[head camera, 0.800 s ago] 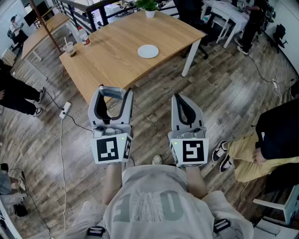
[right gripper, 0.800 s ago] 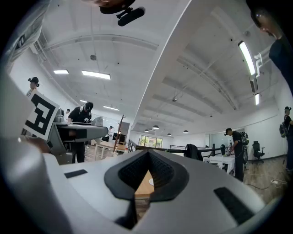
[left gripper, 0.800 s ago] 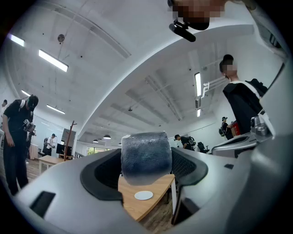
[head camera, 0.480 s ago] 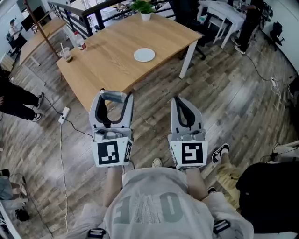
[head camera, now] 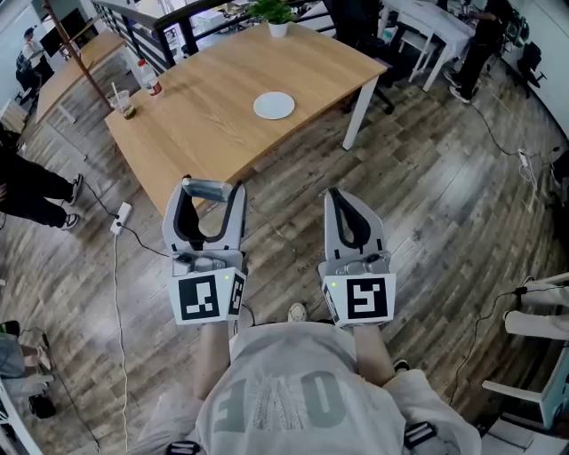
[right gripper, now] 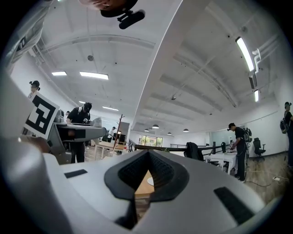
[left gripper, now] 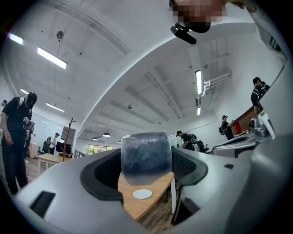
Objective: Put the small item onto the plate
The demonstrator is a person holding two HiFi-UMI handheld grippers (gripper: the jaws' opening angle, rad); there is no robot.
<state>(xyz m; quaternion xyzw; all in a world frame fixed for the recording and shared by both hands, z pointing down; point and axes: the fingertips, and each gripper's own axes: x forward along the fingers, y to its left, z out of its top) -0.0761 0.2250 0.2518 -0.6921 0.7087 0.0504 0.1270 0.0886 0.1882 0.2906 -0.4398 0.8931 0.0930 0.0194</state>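
Note:
A white round plate (head camera: pixel 274 106) lies on the wooden table (head camera: pixel 204 124) ahead of me; it also shows in the left gripper view as a small disc (left gripper: pixel 142 194). My left gripper (head camera: pixel 212 190) is held over the floor just short of the table's near corner. It is shut on a small grey-blue block (head camera: pixel 212 187), which fills the gap between the jaw tips (left gripper: pixel 146 156). My right gripper (head camera: pixel 343 199) is beside it, over the floor, jaws together with nothing between them. Through its jaws a strip of the table (right gripper: pixel 143 185) shows.
A bottle (head camera: pixel 148 78) and a cup with a straw (head camera: pixel 124 102) stand at the table's far left, a potted plant (head camera: pixel 278 15) at its far edge. A power strip with its cable (head camera: pixel 122 216) lies on the floor at left. A person (head camera: pixel 27 182) stands left, white desks (head camera: pixel 436 27) back right.
Both grippers sit slightly lower and nearer in the view, still gripping the same way. The seated person in black and yellow at the right has gone out of the picture.

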